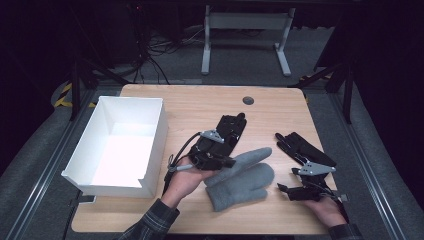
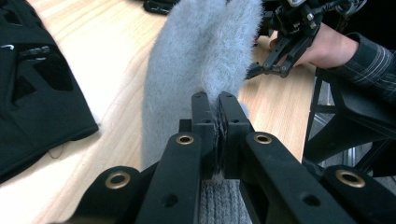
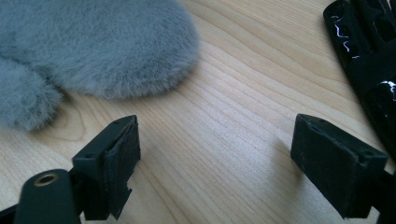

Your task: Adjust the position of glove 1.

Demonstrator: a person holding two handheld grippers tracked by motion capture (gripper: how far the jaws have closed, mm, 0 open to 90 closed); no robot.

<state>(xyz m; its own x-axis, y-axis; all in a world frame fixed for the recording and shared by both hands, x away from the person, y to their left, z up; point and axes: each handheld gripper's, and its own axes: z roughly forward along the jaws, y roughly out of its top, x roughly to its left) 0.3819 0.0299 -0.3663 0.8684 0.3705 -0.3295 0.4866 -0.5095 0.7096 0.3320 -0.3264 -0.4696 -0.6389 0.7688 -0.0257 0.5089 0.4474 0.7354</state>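
The left claw (image 2: 212, 105) has its jaws pressed together on the cuff end of a grey fuzzy mitten (image 1: 250, 159), which sits on the second grey mitten (image 1: 240, 187) at the table's (image 1: 280, 115) front middle, while the right claw (image 3: 215, 158) hovers spread wide just right of them, gripping nothing. How much fabric the left jaws caught is hidden. Both hands come in from the near edge, and black gloves (image 1: 231, 127) lie behind.
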